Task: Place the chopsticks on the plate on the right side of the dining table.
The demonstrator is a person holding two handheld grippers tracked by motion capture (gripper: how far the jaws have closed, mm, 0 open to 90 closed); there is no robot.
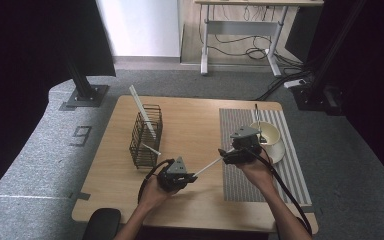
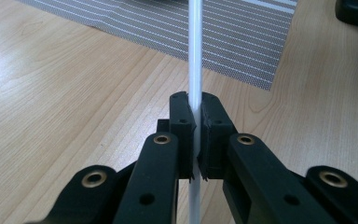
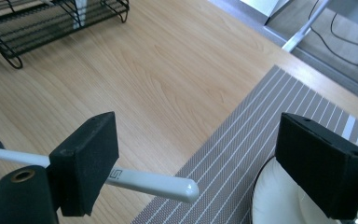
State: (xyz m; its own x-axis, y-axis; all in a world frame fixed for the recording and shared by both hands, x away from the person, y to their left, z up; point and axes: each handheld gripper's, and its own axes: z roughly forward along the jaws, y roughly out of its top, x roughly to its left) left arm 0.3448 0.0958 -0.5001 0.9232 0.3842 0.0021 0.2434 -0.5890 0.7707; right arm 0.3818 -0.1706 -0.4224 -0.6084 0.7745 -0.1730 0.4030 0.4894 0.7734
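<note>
- Holding a white chopstick point(image 2: 195, 70), the left gripper point(image 1: 179, 176) is clamped on it near one end; its jaws press the stick from both sides in the left gripper view.
- From that grip the chopstick point(image 1: 206, 166) runs up and to the right across the table point(image 1: 190, 120), its free end reaching the edge of the striped mat point(image 1: 240, 190).
- That long axis points straight at the right gripper point(image 1: 230, 152), the nearer one to the free tip.
- The right gripper's jaws stand wide apart, gripping nothing; in its own view the chopstick tip point(image 3: 168, 185) lies between them, passing just by the left jaw and well short of the other.
- Judgement: a handover looks close, with the right jaws needing only to shut on the tip.
- Near the right gripper sits a white cup point(image 1: 270, 132) on the mat; a wire basket point(image 1: 146, 137) with another stick stands farther left.
</note>
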